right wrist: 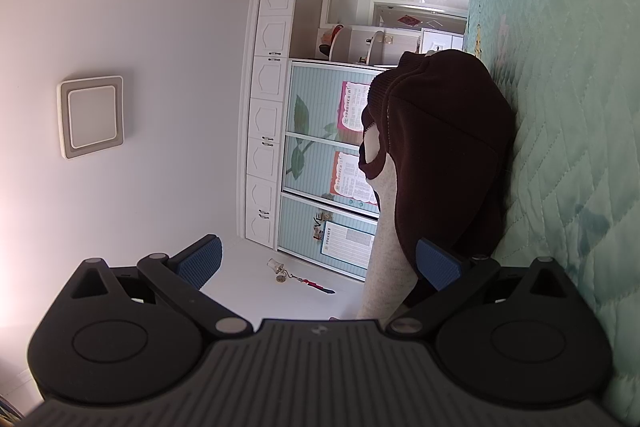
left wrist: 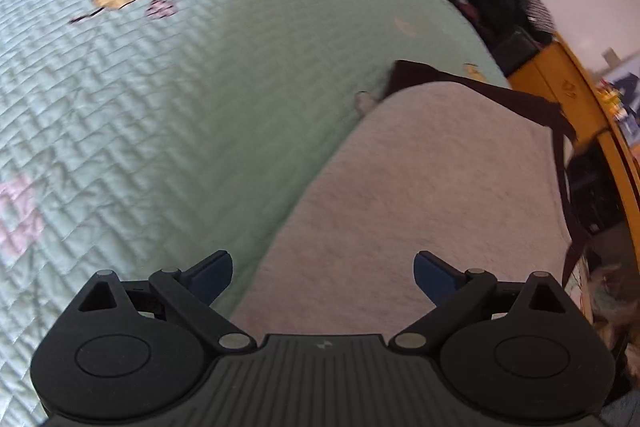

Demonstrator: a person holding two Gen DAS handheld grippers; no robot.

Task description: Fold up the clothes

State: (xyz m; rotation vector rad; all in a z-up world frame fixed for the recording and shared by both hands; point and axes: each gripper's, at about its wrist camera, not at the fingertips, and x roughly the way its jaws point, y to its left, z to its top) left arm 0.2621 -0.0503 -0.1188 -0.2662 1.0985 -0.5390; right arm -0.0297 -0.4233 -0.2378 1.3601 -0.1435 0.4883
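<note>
left hand-held gripper [left wrist: 323, 277] wide, empty | right hand-held gripper [right wrist: 319, 263] wide, empty | sweater [left wrist: 432, 195] on bed [left wrist: 160, 99] | advise: pinch hem corners evenly, fold flat

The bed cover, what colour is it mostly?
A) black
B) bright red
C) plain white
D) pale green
D, since the quilted bed cover is pale green with small cartoon patches, and the grey and dark brown garment lies on it in front of the open left gripper.

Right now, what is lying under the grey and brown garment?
The garment lies on the quilted green bedspread, which shows all around its left edge. Whatever is beneath the garment's middle is covered and cannot be seen.
</note>
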